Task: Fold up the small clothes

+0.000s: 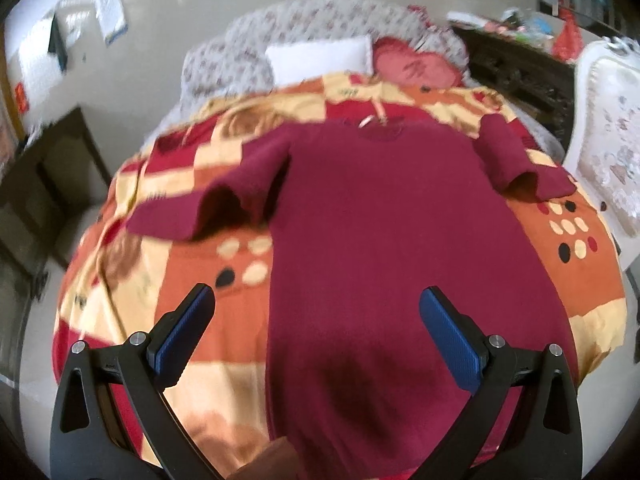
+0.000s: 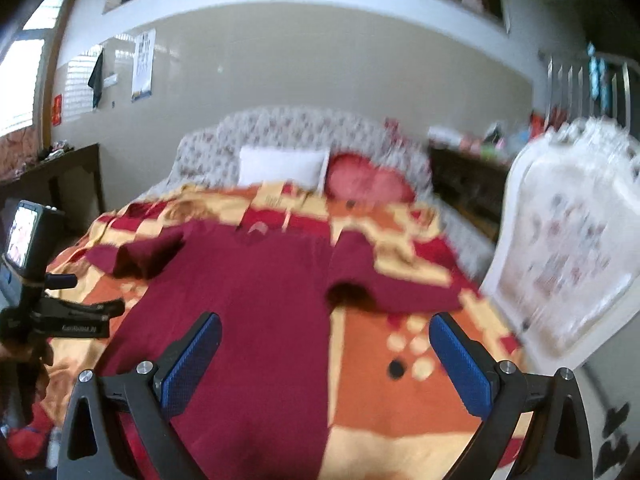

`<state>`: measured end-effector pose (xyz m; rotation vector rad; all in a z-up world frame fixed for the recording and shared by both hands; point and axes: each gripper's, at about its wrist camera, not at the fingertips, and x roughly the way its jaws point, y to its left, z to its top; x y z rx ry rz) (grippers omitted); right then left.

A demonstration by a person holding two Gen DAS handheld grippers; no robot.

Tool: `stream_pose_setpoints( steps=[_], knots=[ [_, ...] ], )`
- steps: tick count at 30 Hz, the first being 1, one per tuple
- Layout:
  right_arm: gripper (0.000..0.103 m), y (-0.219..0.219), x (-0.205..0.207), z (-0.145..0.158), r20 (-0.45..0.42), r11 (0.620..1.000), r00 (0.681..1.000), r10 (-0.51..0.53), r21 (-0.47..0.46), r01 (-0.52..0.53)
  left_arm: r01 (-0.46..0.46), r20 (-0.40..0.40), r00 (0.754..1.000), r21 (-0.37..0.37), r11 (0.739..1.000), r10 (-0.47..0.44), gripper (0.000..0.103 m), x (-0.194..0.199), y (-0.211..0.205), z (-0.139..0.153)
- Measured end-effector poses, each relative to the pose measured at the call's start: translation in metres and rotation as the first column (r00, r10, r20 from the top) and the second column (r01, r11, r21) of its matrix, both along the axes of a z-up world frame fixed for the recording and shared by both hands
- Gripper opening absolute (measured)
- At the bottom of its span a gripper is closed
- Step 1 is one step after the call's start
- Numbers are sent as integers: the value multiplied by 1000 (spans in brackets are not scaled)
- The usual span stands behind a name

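Garment, maroon, lies flat on the blanket, neck toward 12 o'clock, sleeves spread, ready for folding; left gripper and right gripper hover with jaws spread, empty.

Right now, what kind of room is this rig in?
A bedroom, most likely: a bed with a patchwork bedspread, a white pillow against a floral headboard, and a dark red garment laid out flat.
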<state>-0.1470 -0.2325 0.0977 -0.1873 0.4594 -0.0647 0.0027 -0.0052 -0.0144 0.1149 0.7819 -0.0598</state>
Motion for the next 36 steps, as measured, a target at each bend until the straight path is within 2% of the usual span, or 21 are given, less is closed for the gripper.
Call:
stream_pose_setpoints(
  steps=[2,5,7,10,13,16,19,29,32,36],
  knots=[
    [103,3,-1,3,15,1000,1000,-19,-24,20,15,-26,1000,-10,1000,-15,103,2,0,-1],
    [103,7,2,0,5,998,999,-34,-62,34,1,-113,994,-60,998,-8,103,9,5,-8],
    [103,9,6,-6,-32,997,999,-34,-73,31,-7,-142,990,-101,995,-7,103,12,11,-11],
    [103,9,11,-14,-103,999,995,-2,-47,-2,-57,-121,991,-68,996,48,103,13,20,-12],
    [103,7,15,-21,-149,1000,989,0,-28,-4,-79,-116,991,-69,995,70,103,8,25,-16],
    [103,2,23,-27,-193,999,981,-1,35,8,-100,-114,989,-67,993,92,103,9,31,-16],
    [103,3,26,-33,-204,998,979,-11,57,23,-121,-109,988,-58,991,114,103,8,35,-17],
    [103,13,31,-41,-215,999,976,17,43,-8,-152,-128,981,-37,988,146,103,13,44,-29],
    [103,18,41,-46,-217,998,975,41,62,-28,-155,-148,978,-56,986,146,103,15,46,-33],
    [103,33,66,-61,-234,998,971,54,36,-47,-175,-164,973,-62,983,163,103,17,49,-39]
  ],
)
